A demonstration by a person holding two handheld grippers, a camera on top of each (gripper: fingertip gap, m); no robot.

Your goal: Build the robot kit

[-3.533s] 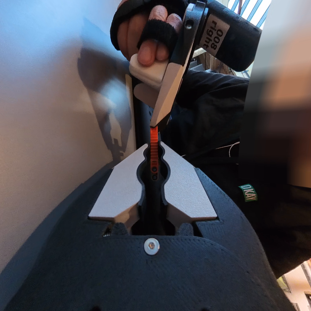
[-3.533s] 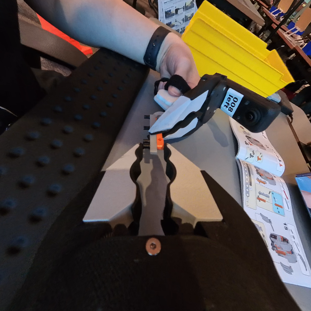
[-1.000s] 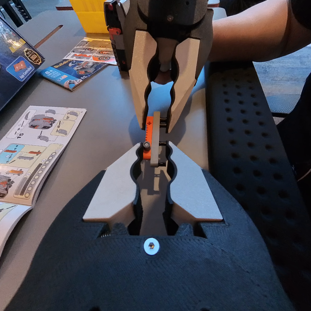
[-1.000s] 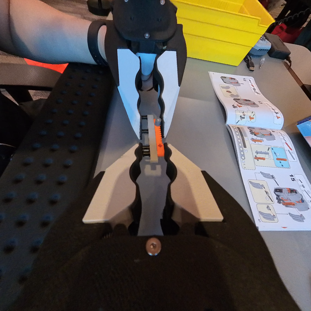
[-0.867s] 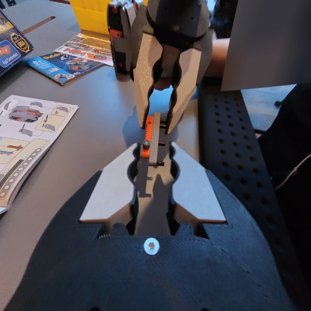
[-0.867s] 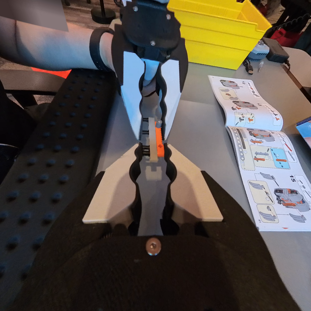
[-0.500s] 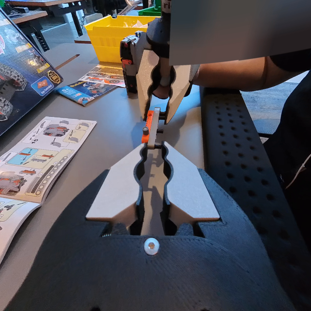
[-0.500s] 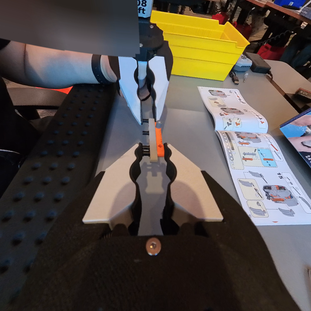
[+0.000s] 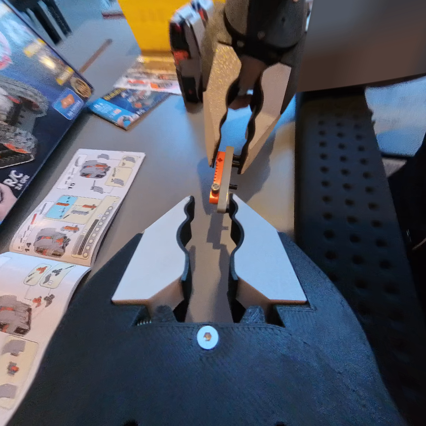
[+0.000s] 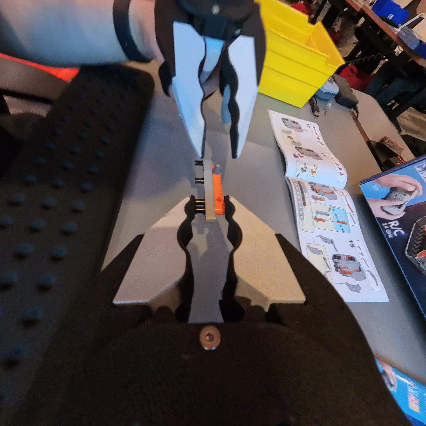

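Observation:
A small assembly, a grey beam with black pins and an orange toothed bar (image 10: 209,184), hangs above the grey table. My right gripper (image 10: 209,199) is shut on its near end, the pins against one finger and the orange bar against the other. In the left wrist view the assembly (image 9: 223,182) hangs from the right gripper (image 9: 226,167) opposite. My left gripper (image 9: 211,197) is open, its jaws wider than the assembly, whose free end lies by the right-hand fingertip. In the right wrist view the left gripper (image 10: 217,155) stands just beyond the assembly's far end, apart from it.
A black studded mat (image 10: 57,184) lies along one side of the table (image 10: 253,184). An open instruction booklet (image 10: 322,207) and a blue box (image 10: 396,219) lie on the other side. A yellow bin (image 10: 295,57) stands at the back, small devices (image 10: 345,96) beside it. Only a small space, under 4 cm, lies between the two pairs of fingers.
My left gripper has opened, let go of the assembly's end and drawn back a little. My right gripper still holds the assembly.

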